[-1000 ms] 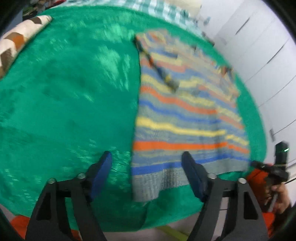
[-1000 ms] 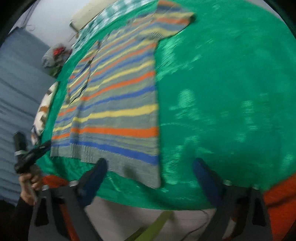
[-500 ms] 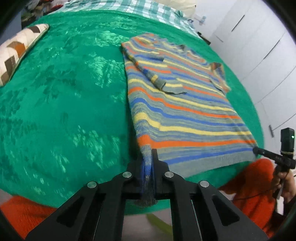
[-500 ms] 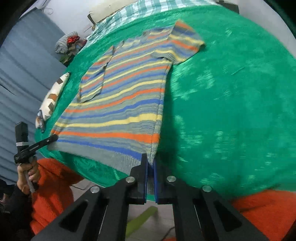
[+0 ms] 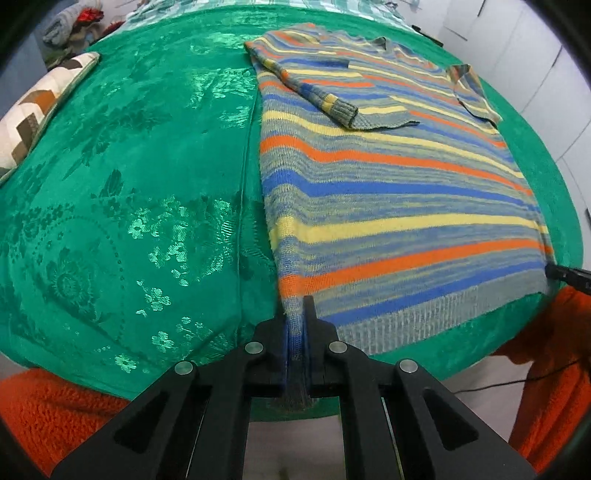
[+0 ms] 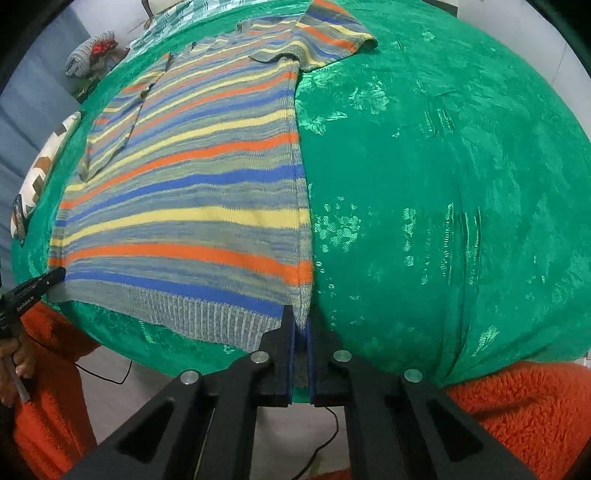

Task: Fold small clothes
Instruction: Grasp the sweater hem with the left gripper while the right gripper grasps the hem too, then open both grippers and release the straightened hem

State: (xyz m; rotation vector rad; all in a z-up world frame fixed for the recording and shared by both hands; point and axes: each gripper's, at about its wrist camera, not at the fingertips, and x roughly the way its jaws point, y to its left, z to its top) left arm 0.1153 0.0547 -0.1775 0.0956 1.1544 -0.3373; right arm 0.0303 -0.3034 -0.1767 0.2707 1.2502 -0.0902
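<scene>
A striped knit sweater in grey, blue, orange and yellow lies flat on a green bedspread, its left sleeve folded across the chest. My left gripper is shut on the sweater's near left hem corner. In the right wrist view the sweater spreads to the left, and my right gripper is shut on its near right hem corner. The right sleeve lies spread out at the far end. The hem hangs taut between the two grippers at the bed's near edge.
A brown and white patterned pillow lies at the far left of the bed. Checked bedding lies at the far end, with white cupboard doors to the right. Orange fleece sleeves show below the bed edge.
Both grippers were open over the hem a second ago. They closed on the two hem corners and have lifted them slightly off the bedspread.
</scene>
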